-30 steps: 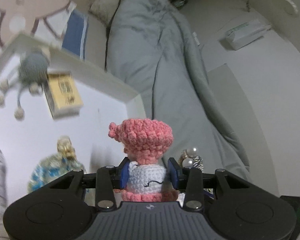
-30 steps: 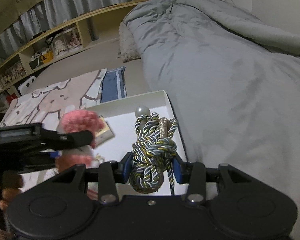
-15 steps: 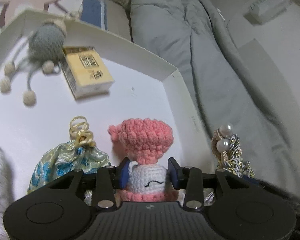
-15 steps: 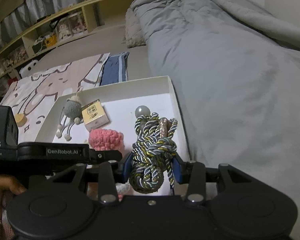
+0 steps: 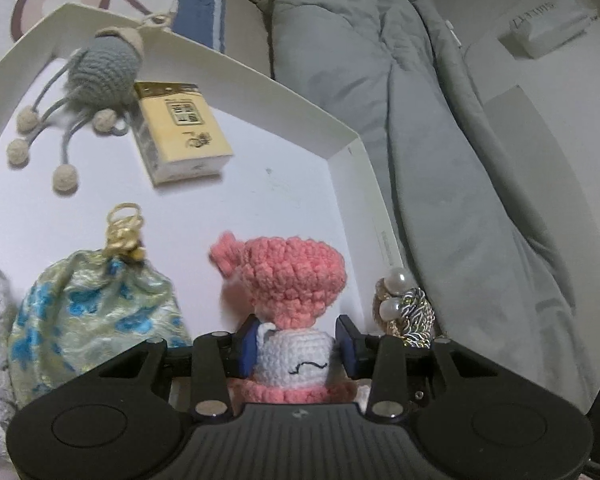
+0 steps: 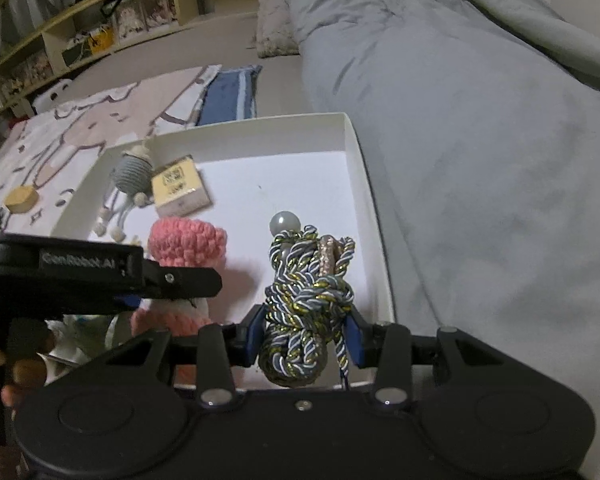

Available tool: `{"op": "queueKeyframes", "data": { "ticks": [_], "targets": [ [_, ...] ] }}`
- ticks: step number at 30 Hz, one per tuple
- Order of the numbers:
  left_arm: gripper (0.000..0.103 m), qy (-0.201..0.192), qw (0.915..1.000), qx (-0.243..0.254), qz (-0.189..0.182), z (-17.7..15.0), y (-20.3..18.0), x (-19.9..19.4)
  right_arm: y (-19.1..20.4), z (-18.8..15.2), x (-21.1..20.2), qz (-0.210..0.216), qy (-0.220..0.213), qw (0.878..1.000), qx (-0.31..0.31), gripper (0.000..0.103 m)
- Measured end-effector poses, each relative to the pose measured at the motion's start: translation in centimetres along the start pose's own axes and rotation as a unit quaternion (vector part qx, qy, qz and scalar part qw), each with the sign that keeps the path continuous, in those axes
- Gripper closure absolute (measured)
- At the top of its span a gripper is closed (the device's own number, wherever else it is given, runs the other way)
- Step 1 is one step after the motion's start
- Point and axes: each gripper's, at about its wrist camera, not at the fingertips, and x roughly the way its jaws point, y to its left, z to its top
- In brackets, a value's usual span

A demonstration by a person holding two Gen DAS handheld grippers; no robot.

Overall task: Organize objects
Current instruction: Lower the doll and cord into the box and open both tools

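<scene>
My left gripper (image 5: 296, 346) is shut on a pink and white crochet doll (image 5: 288, 280), held upright low over the white tray (image 5: 352, 184) near its right wall. In the right wrist view the same doll (image 6: 184, 240) shows behind the left gripper's black body. My right gripper (image 6: 306, 332) is shut on a knotted bundle of blue, white and gold cord (image 6: 308, 300) with a pearl bead (image 6: 285, 222) at its top. It hangs over the tray's (image 6: 376, 216) near right corner. The cord bundle (image 5: 408, 312) also peeks in at the right of the left wrist view.
In the tray lie a grey crochet octopus (image 5: 104, 68), a yellow box (image 5: 184, 132) and a blue-patterned pouch (image 5: 92, 312). A grey duvet (image 6: 480, 120) lies right of the tray. A patterned mat (image 6: 84, 132) with a wooden block (image 6: 20, 199) lies at the left.
Both grippers have come down toward the tray with their loads, and the tray's contents now look larger and nearer. The left gripper has stayed still over the last half second.
</scene>
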Motion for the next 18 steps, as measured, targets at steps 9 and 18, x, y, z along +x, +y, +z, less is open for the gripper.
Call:
{"op": "queueKeyframes", "data": {
  "ticks": [9,18],
  "targets": [
    [0.05,0.017,0.999,0.032,0.027,0.1,-1.2,-0.4,-0.8,0.3,-1.0,-0.006,0.003,1.0,0.014,0.049],
    [0.05,0.007,0.9972,0.066,0.033,0.6,-2.3,-2.4,-0.8,0.0,-2.5,-0.01,-0.005,1.0,0.029,0.05]
  ]
}}
